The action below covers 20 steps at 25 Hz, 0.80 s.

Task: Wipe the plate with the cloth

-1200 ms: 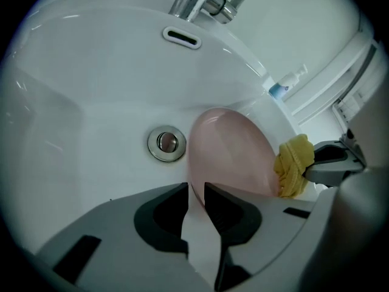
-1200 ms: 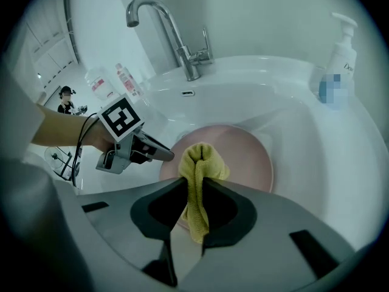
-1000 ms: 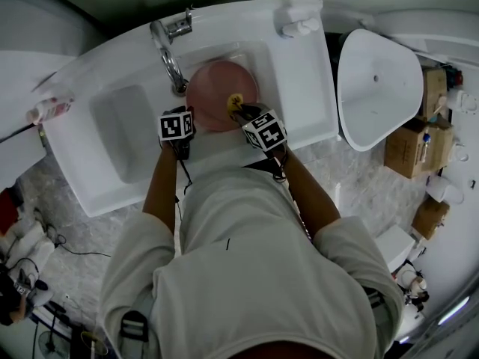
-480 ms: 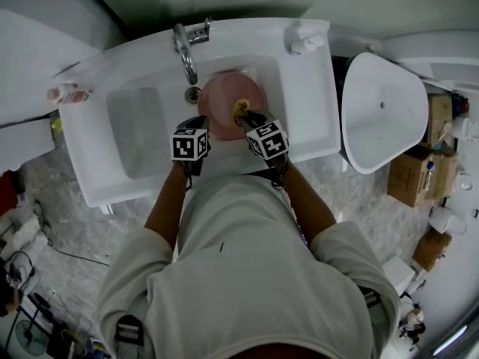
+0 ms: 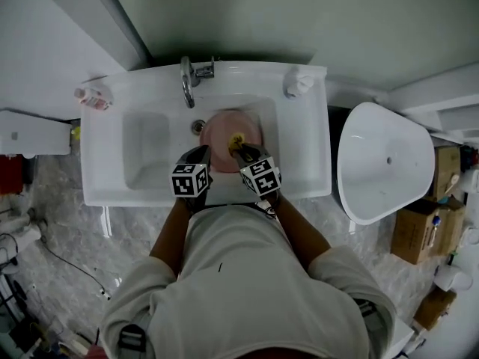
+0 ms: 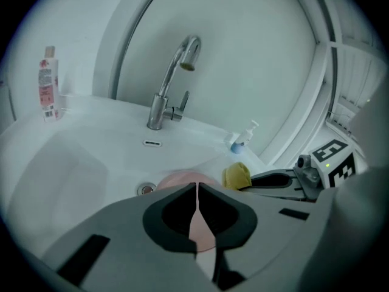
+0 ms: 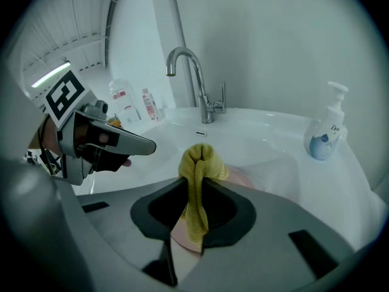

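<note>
Sink: a white sink (image 5: 299, 140) is seen from above. It has a shallow tray on the left and a deeper basin on the right.
Tub: a white oval tub (image 5: 382, 163) stands apart from the sink, on its right.
Plate: a pink plate (image 5: 215, 137) lies face up in the right basin, just beside the drain (image 5: 197, 126) and below the faucet. It is round, so no long axis can be given.
Left hand-held gripper: the left hand-held gripper (image 6: 196, 190) is held at the plate's near left edge. Its jaws are closed to a thin seam. The plate's pink is seen through the gap behind the tips. Whether the rim is pinched cannot be told.
Right hand-held gripper: the right hand-held gripper (image 7: 196, 181) is held over the plate, and its jaws are clamped on the cloth.
Cloth: a yellow cloth (image 7: 196, 163) is folded into a strip along the jaws. Its bunched end sticks out past the tips toward the faucet. It is over the plate's middle, but contact cannot be told.
Faucet: a chrome faucet (image 5: 187, 81) is mounted at the back rim, with its spout curved over the basin.
Soap bottle: a pump bottle (image 7: 324, 132) stands upright at the back right corner of the sink.
Small bottle: a small bottle (image 5: 91, 96) is seen at the back left corner.
</note>
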Tool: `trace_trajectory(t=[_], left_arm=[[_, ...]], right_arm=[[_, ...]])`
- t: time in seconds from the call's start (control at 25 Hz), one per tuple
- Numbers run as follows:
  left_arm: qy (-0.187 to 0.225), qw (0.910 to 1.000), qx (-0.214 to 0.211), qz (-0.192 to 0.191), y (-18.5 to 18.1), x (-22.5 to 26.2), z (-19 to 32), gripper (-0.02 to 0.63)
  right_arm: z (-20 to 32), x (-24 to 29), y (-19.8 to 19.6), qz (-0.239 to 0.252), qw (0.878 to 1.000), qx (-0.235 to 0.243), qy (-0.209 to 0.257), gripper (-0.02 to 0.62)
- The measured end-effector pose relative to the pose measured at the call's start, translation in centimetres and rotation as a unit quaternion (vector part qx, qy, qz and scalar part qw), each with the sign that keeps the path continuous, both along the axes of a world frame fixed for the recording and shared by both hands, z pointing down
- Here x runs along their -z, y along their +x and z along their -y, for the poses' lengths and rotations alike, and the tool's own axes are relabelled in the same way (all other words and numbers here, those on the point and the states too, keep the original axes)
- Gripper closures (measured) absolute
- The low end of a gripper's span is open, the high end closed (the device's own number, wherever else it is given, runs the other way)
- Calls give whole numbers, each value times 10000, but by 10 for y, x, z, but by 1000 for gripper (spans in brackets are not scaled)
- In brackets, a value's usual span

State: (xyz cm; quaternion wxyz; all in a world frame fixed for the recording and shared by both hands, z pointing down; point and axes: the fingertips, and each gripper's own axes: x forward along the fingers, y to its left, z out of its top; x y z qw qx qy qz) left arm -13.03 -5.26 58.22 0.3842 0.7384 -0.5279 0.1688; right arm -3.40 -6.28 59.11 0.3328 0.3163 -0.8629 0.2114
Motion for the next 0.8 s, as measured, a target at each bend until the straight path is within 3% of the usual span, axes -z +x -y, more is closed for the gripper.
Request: trace_trajectory(t=[0.36, 0.64, 0.8], left_arm=[[438, 9965, 622, 339, 33, 49, -30, 578], [1206, 9866, 1032, 386, 43, 109, -30, 577], [1705, 9788, 1008, 529, 36, 155, -29, 578]], right_arm=[[-9, 49, 44, 497, 9980, 107, 368, 523], [-4, 109, 65, 987, 9899, -19, 1013, 523], [-2, 154, 61, 1195, 9814, -157, 1496, 523]])
